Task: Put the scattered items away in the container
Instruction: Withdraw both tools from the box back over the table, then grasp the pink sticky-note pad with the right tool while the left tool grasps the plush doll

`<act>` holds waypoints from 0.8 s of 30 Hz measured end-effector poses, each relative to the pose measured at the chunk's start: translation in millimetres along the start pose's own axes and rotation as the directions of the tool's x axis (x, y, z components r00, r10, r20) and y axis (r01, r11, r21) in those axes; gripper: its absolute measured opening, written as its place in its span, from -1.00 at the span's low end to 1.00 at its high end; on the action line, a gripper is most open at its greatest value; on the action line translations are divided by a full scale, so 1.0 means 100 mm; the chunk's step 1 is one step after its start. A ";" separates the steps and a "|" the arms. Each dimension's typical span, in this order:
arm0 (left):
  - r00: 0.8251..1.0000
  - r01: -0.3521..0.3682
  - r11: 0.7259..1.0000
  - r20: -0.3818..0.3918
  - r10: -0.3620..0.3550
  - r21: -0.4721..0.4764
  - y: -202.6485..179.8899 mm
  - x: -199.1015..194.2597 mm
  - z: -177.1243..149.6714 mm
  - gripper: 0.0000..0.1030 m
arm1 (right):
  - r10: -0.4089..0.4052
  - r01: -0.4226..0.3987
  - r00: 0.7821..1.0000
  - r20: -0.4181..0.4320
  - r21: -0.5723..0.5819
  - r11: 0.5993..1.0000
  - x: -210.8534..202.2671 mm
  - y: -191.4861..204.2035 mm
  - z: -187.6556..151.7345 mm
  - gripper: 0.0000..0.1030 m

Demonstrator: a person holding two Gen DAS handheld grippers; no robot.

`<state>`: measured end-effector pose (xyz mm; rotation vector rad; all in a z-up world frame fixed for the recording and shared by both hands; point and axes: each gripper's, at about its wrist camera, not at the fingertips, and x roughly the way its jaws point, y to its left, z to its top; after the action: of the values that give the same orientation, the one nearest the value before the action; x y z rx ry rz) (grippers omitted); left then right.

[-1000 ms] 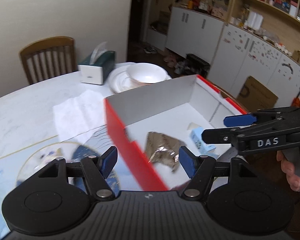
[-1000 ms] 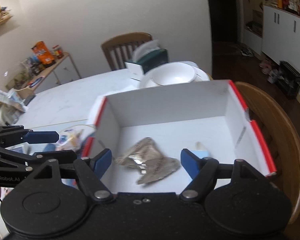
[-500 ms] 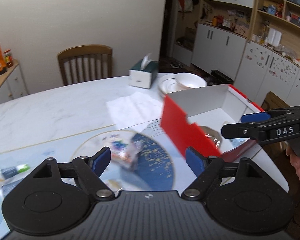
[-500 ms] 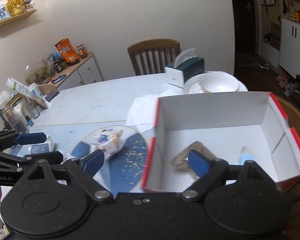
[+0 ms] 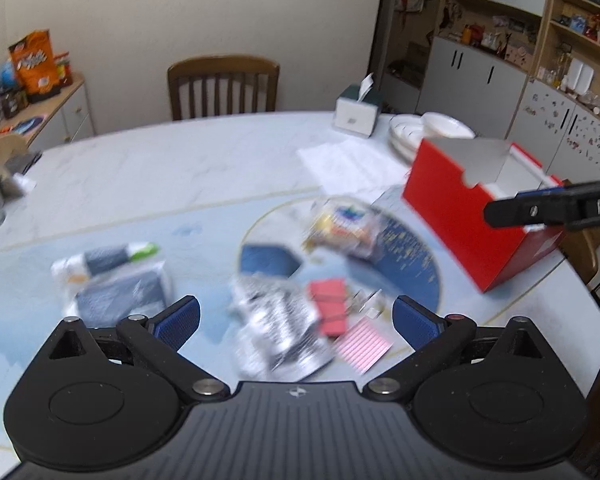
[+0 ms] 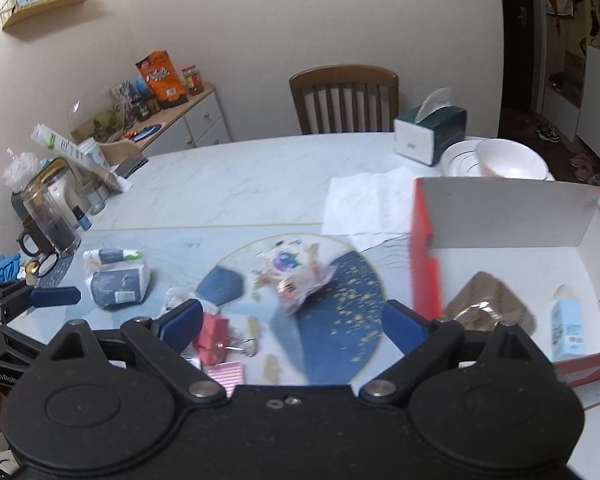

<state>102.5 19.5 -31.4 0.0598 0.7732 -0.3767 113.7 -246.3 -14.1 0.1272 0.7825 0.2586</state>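
A red box (image 6: pixel 512 248) sits open on a marble table (image 5: pixel 160 168). Inside it lie a brown packet (image 6: pixel 492 308) and a small blue carton (image 6: pixel 566 330). Left of the box, scattered on the table: a snack bag (image 6: pixel 296 276), pink clip (image 6: pixel 212 338). Left gripper (image 5: pixel 296 320) and right gripper (image 6: pixel 292 324) hover, fingers spread, empty.

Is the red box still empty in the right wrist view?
No, the red box already holds a brown packet and a small light-blue carton.

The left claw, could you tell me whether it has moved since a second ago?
Yes. The left claw has swung left, away from the red box, and is now above the scattered items.
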 end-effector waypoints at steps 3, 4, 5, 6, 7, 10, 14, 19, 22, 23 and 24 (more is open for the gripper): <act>1.000 -0.007 1.000 -0.007 0.007 0.004 0.15 0.00 -0.14 1.00 | -0.019 0.018 1.000 -0.020 -0.014 1.000 0.10 0.16 -0.03 0.87; 1.000 -0.011 1.000 -0.012 0.011 0.007 0.19 -0.01 -0.18 1.00 | -0.023 0.023 0.999 -0.025 -0.018 1.000 0.14 0.21 -0.05 0.87; 1.000 -0.010 1.000 -0.019 0.010 0.007 0.24 -0.01 -0.23 1.00 | -0.027 0.027 0.999 -0.032 -0.021 0.999 0.18 0.25 -0.06 0.87; 1.000 -0.005 1.000 -0.027 0.005 0.003 0.29 -0.01 -0.26 1.00 | -0.032 0.031 0.999 -0.038 -0.023 0.999 0.21 0.30 -0.07 0.87; 0.999 0.004 1.000 -0.032 -0.004 0.000 0.34 -0.01 -0.30 1.00 | -0.037 0.036 0.998 -0.045 -0.024 0.999 0.25 0.33 -0.08 0.87; 0.999 0.007 1.000 -0.040 -0.008 -0.005 0.45 -0.02 -0.39 1.00 | -0.046 0.044 0.997 -0.066 -0.030 0.999 0.37 0.43 -0.12 0.87; 0.998 -0.002 1.000 -0.064 0.001 -0.014 0.58 0.01 -0.50 1.00 | -0.044 0.040 0.994 -0.097 -0.044 0.998 0.52 0.54 -0.19 0.87; 0.995 -0.010 1.000 -0.104 0.008 -0.026 0.70 0.06 -0.66 1.00 | -0.054 0.041 0.988 -0.142 -0.095 0.995 0.71 0.67 -0.36 0.86; 0.992 -0.014 1.000 -0.126 0.013 -0.008 0.72 0.09 -0.76 1.00 | -0.060 0.043 0.984 -0.170 -0.098 0.994 0.82 0.70 -0.45 0.84; 0.991 -0.019 1.000 -0.133 0.019 -0.004 0.72 0.10 -0.78 1.00 | -0.065 0.047 0.982 -0.176 -0.102 0.994 0.86 0.71 -0.48 0.84; 0.990 -0.025 1.000 -0.139 0.024 -0.001 0.73 0.12 -0.81 1.00 | -0.071 0.052 0.981 -0.181 -0.109 0.993 0.89 0.72 -0.51 0.83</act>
<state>81.5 99.1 -103.6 0.0933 0.9104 -0.3507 124.8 -151.5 -95.6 -0.0192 0.9540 0.2542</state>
